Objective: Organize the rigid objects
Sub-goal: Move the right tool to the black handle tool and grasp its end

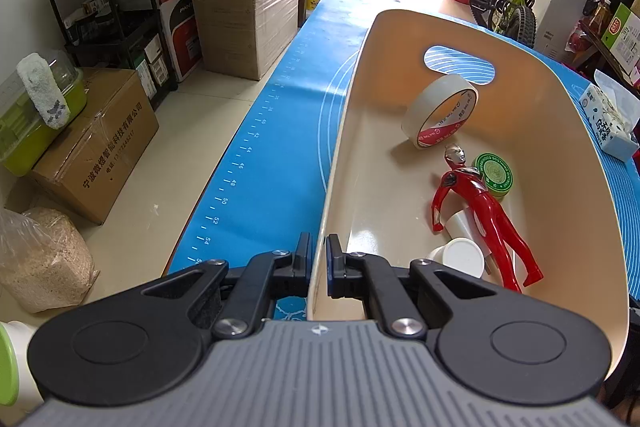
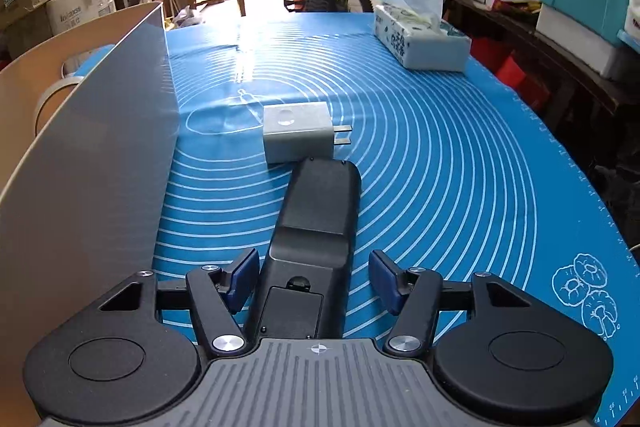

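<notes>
Jaws of left gripper point(image 1: 319, 263) pinched on near rim of beige bin point(image 1: 592, 163), likely steadying it. Right gripper point(image 2: 312, 279) jaws apart, straddling black remote point(image 2: 316, 227) on counter point(image 2: 460, 167), not yet clamped. Beyond remote: grey charger point(image 2: 297, 137). Bin holds red figure point(image 1: 482, 215), green tin point(image 1: 495, 173), tape roll point(image 1: 440, 111).

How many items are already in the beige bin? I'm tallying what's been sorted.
4 visible: the tape roll near the far wall, the green tin mid-bin, the red figure lying beside it, and a white bottle partly under the figure. More may hide behind the gripper.
</notes>
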